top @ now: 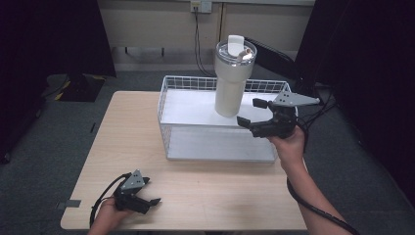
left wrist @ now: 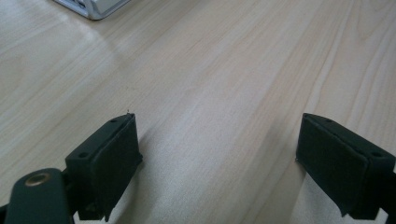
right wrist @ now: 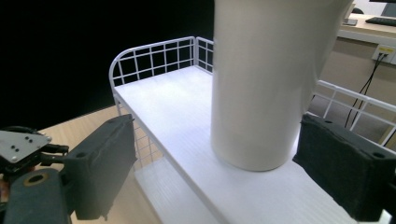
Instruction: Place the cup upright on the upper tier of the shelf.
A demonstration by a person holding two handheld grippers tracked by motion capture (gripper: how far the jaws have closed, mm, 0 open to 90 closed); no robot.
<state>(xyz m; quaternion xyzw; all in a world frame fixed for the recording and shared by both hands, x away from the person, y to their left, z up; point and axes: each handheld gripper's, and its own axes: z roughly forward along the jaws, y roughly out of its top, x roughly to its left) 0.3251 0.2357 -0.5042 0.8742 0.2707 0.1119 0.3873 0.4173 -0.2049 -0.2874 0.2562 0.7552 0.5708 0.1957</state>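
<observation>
While the tumbler (top: 232,78) stood upright in the wire basket (top: 169,90), rigid, smooth, probably slippery and top-heavy, the right gripper (top: 254,112) gaped beside its narrower base, the best hold; left gripper (top: 151,193) gaped empty.

In the right gripper view we lose the tumbler's (right wrist: 266,84) top past twelve o'clock. In the left gripper view the basket (left wrist: 95,7) is clipped at eleven o'clock.

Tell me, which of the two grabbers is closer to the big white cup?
The right gripper. It is held up at the wire basket, jaws open, right beside the white cup. The left gripper sits low by the table's near edge.
</observation>
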